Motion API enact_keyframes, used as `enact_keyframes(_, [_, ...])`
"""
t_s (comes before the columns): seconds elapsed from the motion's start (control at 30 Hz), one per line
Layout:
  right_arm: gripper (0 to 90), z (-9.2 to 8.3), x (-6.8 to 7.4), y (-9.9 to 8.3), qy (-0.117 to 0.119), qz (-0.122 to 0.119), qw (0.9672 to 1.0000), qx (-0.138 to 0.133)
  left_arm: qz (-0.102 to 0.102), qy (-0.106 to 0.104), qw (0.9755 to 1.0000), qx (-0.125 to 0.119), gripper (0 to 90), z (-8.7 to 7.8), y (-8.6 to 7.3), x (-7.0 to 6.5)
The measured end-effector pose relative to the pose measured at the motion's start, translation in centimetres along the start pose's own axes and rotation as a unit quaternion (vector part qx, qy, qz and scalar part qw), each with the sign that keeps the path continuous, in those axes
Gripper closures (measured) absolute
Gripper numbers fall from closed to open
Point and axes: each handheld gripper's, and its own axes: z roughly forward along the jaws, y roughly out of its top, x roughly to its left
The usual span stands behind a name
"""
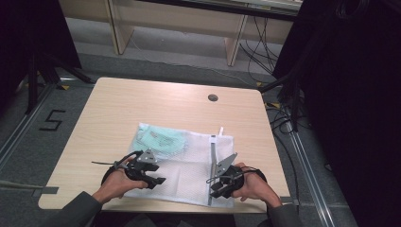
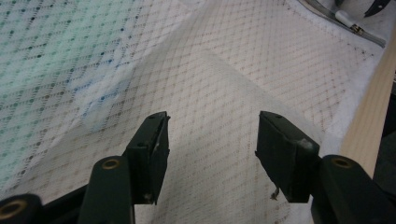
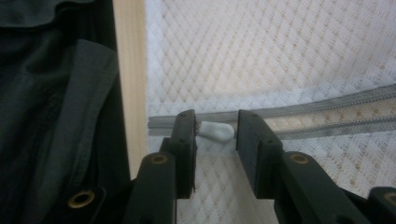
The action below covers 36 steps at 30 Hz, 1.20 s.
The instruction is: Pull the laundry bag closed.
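High view: mesh bag flat on table, left gripper at its 8 o'clock corner, right gripper at 5.
Left gripper view: jaws spread over mesh.
Right gripper view: jaws straddle zipper pull, gap visible, not pinching.

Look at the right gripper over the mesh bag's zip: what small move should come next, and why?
Probably close the right gripper on the white zip pull. The pull lies between its jaws near the zip's end at the table edge, with a gap on one side. The left gripper stands open over the mesh bag.
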Motion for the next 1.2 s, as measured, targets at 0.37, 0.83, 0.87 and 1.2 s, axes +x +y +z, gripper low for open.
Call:
enact_keyframes(0.37, [68.3,0.7,0.6,0.5,0.011,-0.004,0.9999,0.005,0.005,-0.012,0.9999,-0.004,47.1,0.6,0.2,-0.6])
enact_keyframes(0.83, [82.1,0.3,0.6,0.6,0.005,-0.04,0.999,0.017,0.038,-0.018,0.9988,0.025,47.4,0.5,0.3,-0.4])
enact_keyframes(0.87, [82.5,0.2,0.7,0.6,0.004,-0.042,0.999,0.015,0.038,-0.017,0.9988,0.025,47.3,0.5,0.3,-0.4])
enact_keyframes(1.2, [86.8,-0.7,1.2,1.1,-0.005,-0.036,0.9994,-0.003,0.011,-0.02,0.9997,-0.006,47.2,0.9,0.4,-1.2])
